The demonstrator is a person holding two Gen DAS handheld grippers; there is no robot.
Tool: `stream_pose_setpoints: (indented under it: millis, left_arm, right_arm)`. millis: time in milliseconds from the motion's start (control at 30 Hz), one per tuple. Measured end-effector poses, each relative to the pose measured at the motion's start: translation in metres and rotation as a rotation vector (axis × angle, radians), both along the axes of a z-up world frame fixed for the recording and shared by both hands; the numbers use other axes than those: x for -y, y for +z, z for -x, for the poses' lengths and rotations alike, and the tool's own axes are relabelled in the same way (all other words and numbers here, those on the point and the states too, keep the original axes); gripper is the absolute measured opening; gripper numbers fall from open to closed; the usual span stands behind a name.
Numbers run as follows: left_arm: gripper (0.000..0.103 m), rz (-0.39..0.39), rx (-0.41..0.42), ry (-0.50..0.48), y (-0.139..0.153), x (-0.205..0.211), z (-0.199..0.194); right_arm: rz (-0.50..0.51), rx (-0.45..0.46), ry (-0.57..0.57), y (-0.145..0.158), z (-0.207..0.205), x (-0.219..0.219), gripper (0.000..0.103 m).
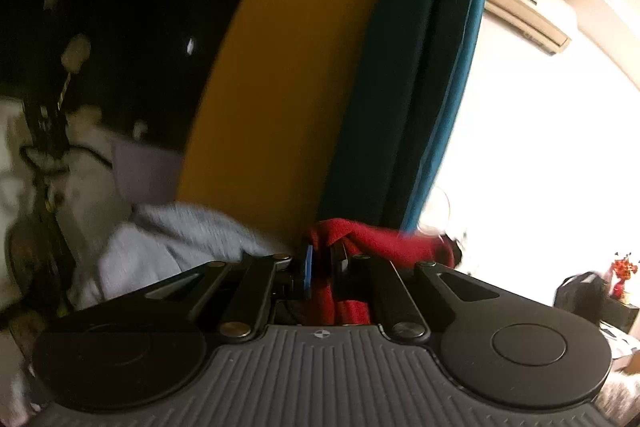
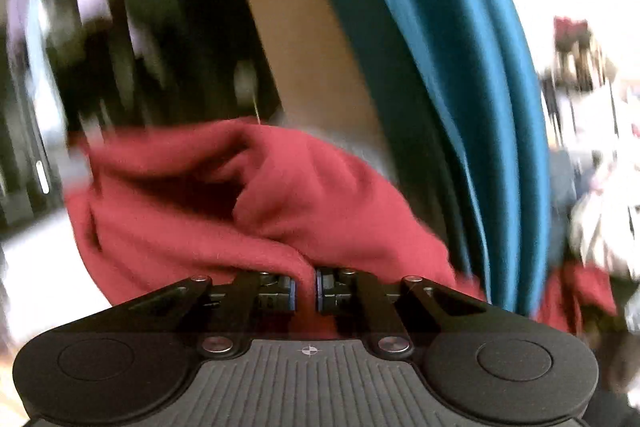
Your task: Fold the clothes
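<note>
In the left wrist view the room is dim on the left and glaring white on the right, where an air conditioner (image 1: 528, 21) is mounted high on a pale wall. A yellow panel (image 1: 272, 99) rises through the middle, with a dark teal curtain (image 1: 424, 99) hanging just beside it on the right. Low on the left lies a grey garment (image 1: 168, 247), blurred. The left gripper (image 1: 322, 267) is clenched on the red garment (image 1: 380, 241), whose bunched cloth runs between the fingers and spills away to the right, in front of the curtain's foot. In the right wrist view everything beyond the gripper is smeared by motion; the teal curtain (image 2: 432, 75) sweeps down the right half, a tan panel (image 2: 304, 39) stands to its left, and cluttered shelves blur at the far right. The red garment (image 2: 248, 203) fills the middle as a thick, creased, matte heap, and the right gripper (image 2: 306, 289) is clamped on a fold of it that is pinched between the pads.
</note>
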State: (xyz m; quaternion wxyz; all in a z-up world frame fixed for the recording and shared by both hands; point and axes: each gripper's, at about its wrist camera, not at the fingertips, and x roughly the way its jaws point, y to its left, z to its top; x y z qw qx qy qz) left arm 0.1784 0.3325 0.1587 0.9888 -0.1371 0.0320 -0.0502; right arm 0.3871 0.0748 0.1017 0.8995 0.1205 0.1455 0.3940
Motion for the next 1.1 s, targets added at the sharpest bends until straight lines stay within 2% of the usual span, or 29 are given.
stream_pose_setpoints:
  millis: [67, 133, 167, 200, 333, 433, 500, 533, 567, 600, 633, 667, 700, 767, 867, 967, 1033, 1100]
  left_arm:
    - [0.009, -0.011, -0.021, 0.039, -0.001, -0.009, 0.000]
    - [0.009, 0.005, -0.085, 0.076, -0.013, -0.020, -0.002]
    - [0.009, 0.012, -0.121, 0.092, -0.023, -0.025, -0.003]
    - [0.009, 0.012, -0.155, 0.105, -0.034, -0.029, -0.006]
    - [0.009, -0.010, -0.336, 0.149, -0.089, -0.037, -0.017]
    - [0.009, -0.023, -0.415, 0.155, -0.119, -0.040, -0.020]
    - [0.011, -0.024, -0.461, 0.134, -0.132, -0.041, -0.024]
    - [0.011, -0.021, -0.481, 0.123, -0.138, -0.042, -0.025]
    - [0.016, -0.012, -0.491, 0.111, -0.141, -0.043, -0.025]
    - [0.029, -0.007, -0.498, 0.103, -0.144, -0.043, -0.027]
    - [0.051, -0.008, -0.500, 0.098, -0.145, -0.042, -0.027]
    - [0.063, -0.010, -0.500, 0.093, -0.146, -0.041, -0.028]
    - [0.069, -0.015, -0.494, 0.087, -0.146, -0.040, -0.031]
    - [0.070, -0.026, -0.483, 0.076, -0.147, -0.038, -0.036]
    - [0.071, -0.036, -0.479, 0.057, -0.145, -0.033, -0.051]
    - [0.072, -0.047, -0.468, 0.032, -0.141, -0.027, -0.065]
    - [0.076, -0.062, -0.455, 0.004, -0.134, -0.021, -0.074]
    - [0.079, -0.081, -0.452, -0.028, -0.129, -0.014, -0.084]
  right_arm:
    - [-0.023, 0.040, 0.021, 0.017, -0.006, -0.004, 0.013]
    - [0.031, 0.018, 0.042, 0.012, -0.017, -0.011, 0.026]
    - [0.067, -0.002, 0.044, 0.000, -0.023, -0.016, 0.040]
    - [0.102, -0.035, 0.049, -0.014, -0.023, -0.019, 0.048]
    - [0.256, -0.165, 0.047, -0.078, -0.006, -0.030, 0.060]
    - [0.316, -0.219, 0.041, -0.114, 0.006, -0.027, 0.072]
    - [0.339, -0.233, 0.035, -0.130, 0.008, -0.021, 0.084]
    - [0.357, -0.230, 0.030, -0.135, 0.010, -0.020, 0.087]
    - [0.374, -0.221, 0.028, -0.128, 0.012, -0.022, 0.089]
    - [0.389, -0.212, 0.030, -0.127, 0.013, -0.022, 0.090]
    - [0.402, -0.207, 0.031, -0.130, 0.015, -0.022, 0.091]
    - [0.411, -0.204, 0.030, -0.128, 0.017, -0.027, 0.094]
    - [0.418, -0.200, 0.023, -0.127, 0.016, -0.026, 0.097]
    - [0.429, -0.189, 0.008, -0.127, 0.013, -0.023, 0.102]
    - [0.435, -0.184, -0.002, -0.133, 0.006, -0.026, 0.102]
    - [0.385, -0.279, 0.022, -0.140, -0.014, -0.026, 0.100]
    - [0.331, -0.316, 0.065, -0.140, -0.015, -0.021, 0.078]
    - [0.280, -0.331, 0.122, -0.136, -0.008, -0.013, 0.024]
